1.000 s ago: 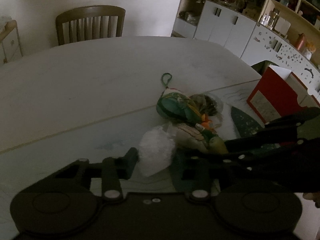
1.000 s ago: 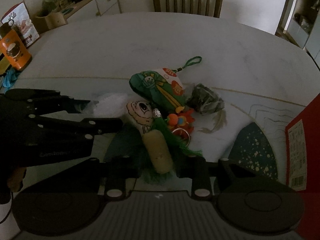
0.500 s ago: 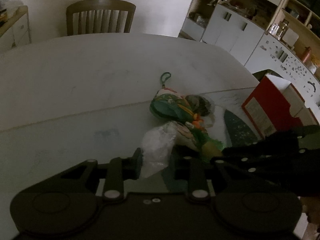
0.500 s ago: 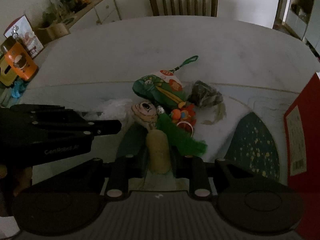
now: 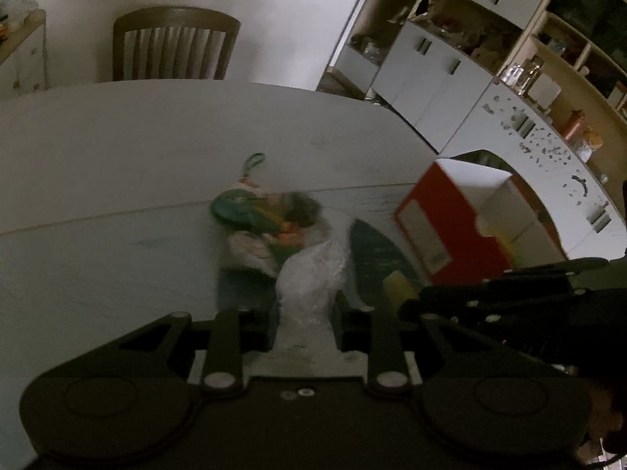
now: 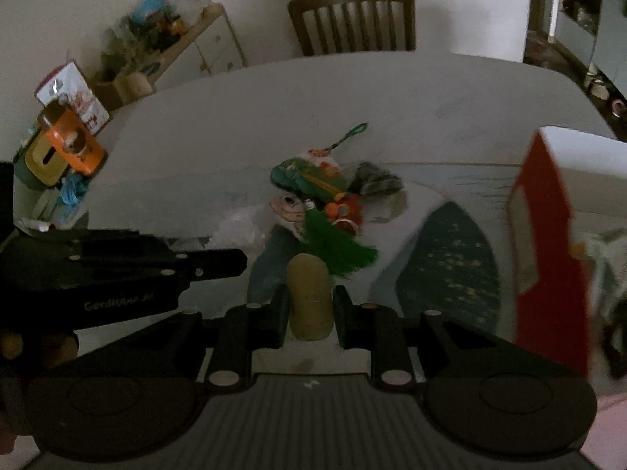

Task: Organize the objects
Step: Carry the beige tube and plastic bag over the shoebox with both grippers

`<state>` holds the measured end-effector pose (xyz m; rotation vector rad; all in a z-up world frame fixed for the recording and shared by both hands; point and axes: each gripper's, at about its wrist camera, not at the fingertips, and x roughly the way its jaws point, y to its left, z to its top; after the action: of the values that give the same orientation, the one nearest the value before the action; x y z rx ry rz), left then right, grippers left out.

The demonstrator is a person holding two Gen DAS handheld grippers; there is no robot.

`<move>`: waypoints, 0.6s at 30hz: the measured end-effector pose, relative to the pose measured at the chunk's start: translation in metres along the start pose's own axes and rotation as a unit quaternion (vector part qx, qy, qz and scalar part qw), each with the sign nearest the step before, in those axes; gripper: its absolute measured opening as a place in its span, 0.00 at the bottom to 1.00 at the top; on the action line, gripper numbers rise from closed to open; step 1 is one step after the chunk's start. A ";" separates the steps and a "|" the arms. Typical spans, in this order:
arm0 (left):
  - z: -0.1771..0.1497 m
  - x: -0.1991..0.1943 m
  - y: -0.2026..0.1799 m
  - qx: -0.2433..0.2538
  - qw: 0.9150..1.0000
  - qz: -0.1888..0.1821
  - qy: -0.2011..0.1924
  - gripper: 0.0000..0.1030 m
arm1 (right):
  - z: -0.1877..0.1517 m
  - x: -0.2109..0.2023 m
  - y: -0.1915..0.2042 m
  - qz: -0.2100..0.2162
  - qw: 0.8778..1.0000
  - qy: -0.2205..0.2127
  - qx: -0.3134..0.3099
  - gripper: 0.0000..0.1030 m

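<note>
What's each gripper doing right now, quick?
Left gripper: closed on the crumpled clear plastic bag.
Right gripper: closed on the tan cork-like cylinder.

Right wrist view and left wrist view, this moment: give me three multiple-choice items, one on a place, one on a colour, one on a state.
1. Where does the open box stand relative to the toy pile?
A right of it
B left of it
C on it

2. What colour is the tassel?
A blue
B green
C white

3. What does the left gripper hold?
A nothing
B a wooden chair
C a clear plastic bag

Answers: 1 A, the red box wall is at the right edge; 2 B, green strands fan out; 3 C, fingers pinch crinkled plastic.
</note>
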<state>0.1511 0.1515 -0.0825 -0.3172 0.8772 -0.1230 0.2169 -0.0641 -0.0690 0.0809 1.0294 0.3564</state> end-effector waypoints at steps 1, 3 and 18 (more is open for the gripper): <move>0.000 -0.002 -0.006 0.001 1.000 -0.002 0.001 0.24 | -0.001 -0.008 -0.005 -0.001 1.000 -0.003 0.007 0.23; 0.001 -0.006 -0.020 0.004 1.000 -0.008 0.000 0.24 | -0.004 -0.023 -0.015 -0.001 1.000 -0.010 0.021 0.23; 0.013 0.009 -0.137 0.052 0.996 -0.071 0.001 0.24 | -0.026 -0.116 -0.118 -0.041 0.991 -0.063 0.108 0.22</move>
<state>0.1701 0.0231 -0.0370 -0.2824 0.8460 -0.2994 0.1710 -0.2152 -0.0143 0.2521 0.9411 0.1622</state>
